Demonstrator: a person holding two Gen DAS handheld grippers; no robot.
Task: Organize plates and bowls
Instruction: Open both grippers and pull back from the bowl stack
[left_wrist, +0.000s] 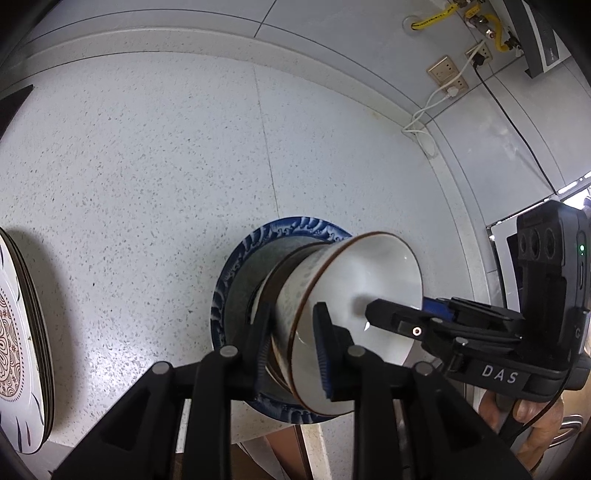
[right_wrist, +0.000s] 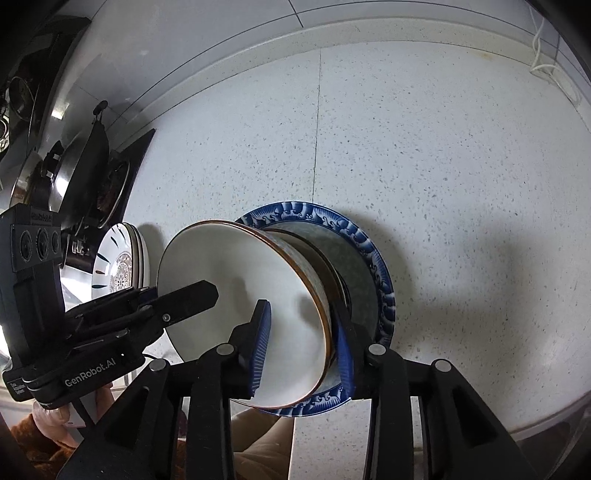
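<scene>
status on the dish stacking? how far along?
Done: patterned plates sit stacked at the counter's left. In hand: both tongs, left and right, straddle the rim of the white bowl, which is nested in other bowls on the blue-rimmed plate. Left: letting go; no loose dishes visible.

speckled white countertop (left_wrist: 147, 166) is crossed by a thin seam | wall sockets (left_wrist: 445, 72) with white cable plugged in, yellow hose (left_wrist: 432, 20) above | dark pans (right_wrist: 85, 173) are seen by the stove
</scene>
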